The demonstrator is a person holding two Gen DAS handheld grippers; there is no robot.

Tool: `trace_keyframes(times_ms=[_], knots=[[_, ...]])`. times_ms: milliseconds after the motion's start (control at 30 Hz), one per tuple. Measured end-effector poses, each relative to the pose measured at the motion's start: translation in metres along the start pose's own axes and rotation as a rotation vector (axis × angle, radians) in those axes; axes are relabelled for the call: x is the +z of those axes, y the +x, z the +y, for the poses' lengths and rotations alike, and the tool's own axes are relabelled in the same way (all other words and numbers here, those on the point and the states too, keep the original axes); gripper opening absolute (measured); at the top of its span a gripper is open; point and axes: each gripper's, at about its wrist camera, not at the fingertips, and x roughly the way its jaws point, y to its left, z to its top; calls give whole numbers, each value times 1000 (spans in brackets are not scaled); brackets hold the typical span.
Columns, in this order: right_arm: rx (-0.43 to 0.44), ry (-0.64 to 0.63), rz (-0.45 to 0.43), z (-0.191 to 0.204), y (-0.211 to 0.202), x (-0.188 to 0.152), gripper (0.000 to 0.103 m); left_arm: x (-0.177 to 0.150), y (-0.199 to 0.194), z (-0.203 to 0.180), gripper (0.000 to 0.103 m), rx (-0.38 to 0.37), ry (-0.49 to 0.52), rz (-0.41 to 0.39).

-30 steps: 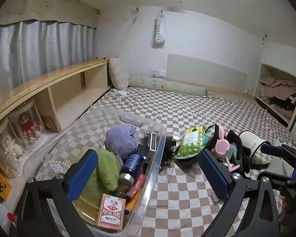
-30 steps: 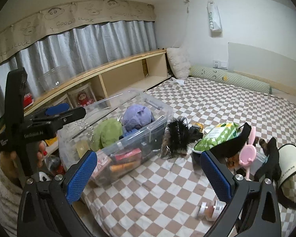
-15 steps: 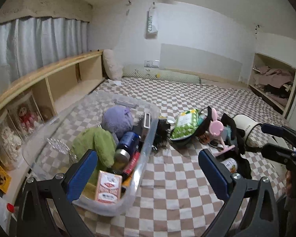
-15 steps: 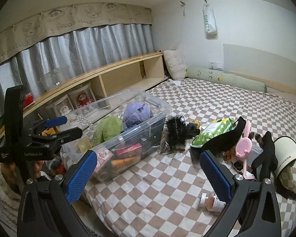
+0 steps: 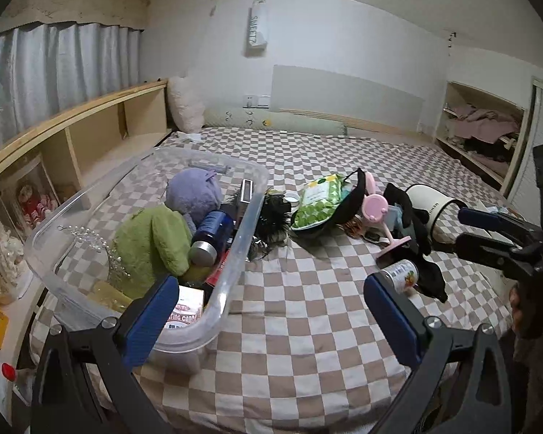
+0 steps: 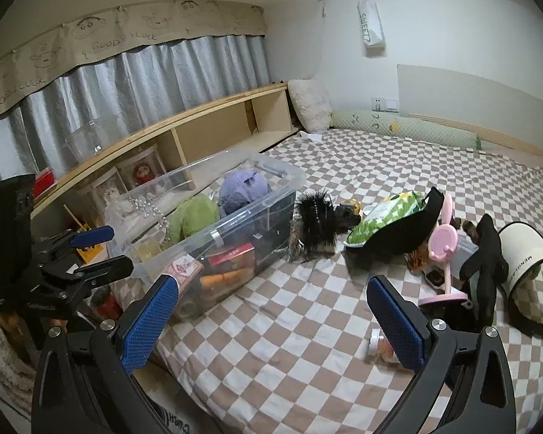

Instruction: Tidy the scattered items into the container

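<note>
A clear plastic bin (image 5: 242, 242) (image 6: 257, 209) sits on the left of the checked bed, holding a purple plush (image 5: 193, 190), a green plush (image 5: 152, 242), a blue bottle (image 5: 213, 231) and a card box (image 5: 184, 311). Right of it lie a black feathery piece (image 6: 318, 217), a green wipes pack (image 5: 316, 199), a pink mirror (image 6: 443, 242), a black glove (image 6: 485, 256) and a small tipped jar (image 5: 402, 275). My left gripper (image 5: 271, 314) (image 6: 112, 249) hovers open and empty by the bin's near corner. My right gripper (image 6: 273, 320) (image 5: 467, 229) hangs open and empty near the jar.
A cream cylindrical bag (image 6: 525, 256) lies at the right of the pile. A wooden shelf (image 5: 90, 137) with doll cases runs along the left, under grey curtains. Pillows (image 6: 311, 105) lie at the bed's head. A hand (image 5: 525, 311) holds the right gripper.
Both grippers have drawn back and up from the bed, so the bin and the pile look smaller and farther. Both stay open and empty. Nothing on the bed has moved.
</note>
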Motion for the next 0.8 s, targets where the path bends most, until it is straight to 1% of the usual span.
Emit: trace_keyframes(times_ms=[133,300,533,800], knots=[[-5,-22,3,4,0,-2,103,-2,-4,0,103,-21,-1,-7],[-6,-43,7,8,3,-3,103,-4,-5,3,103,-29,-6,-9],[-7,-92,10,18,6,-4,103,-6,-3,6,103,-25,-14,4],[-12,-99,20,20,8,-6,103,-7,-3,5,103,-22,-12,7]])
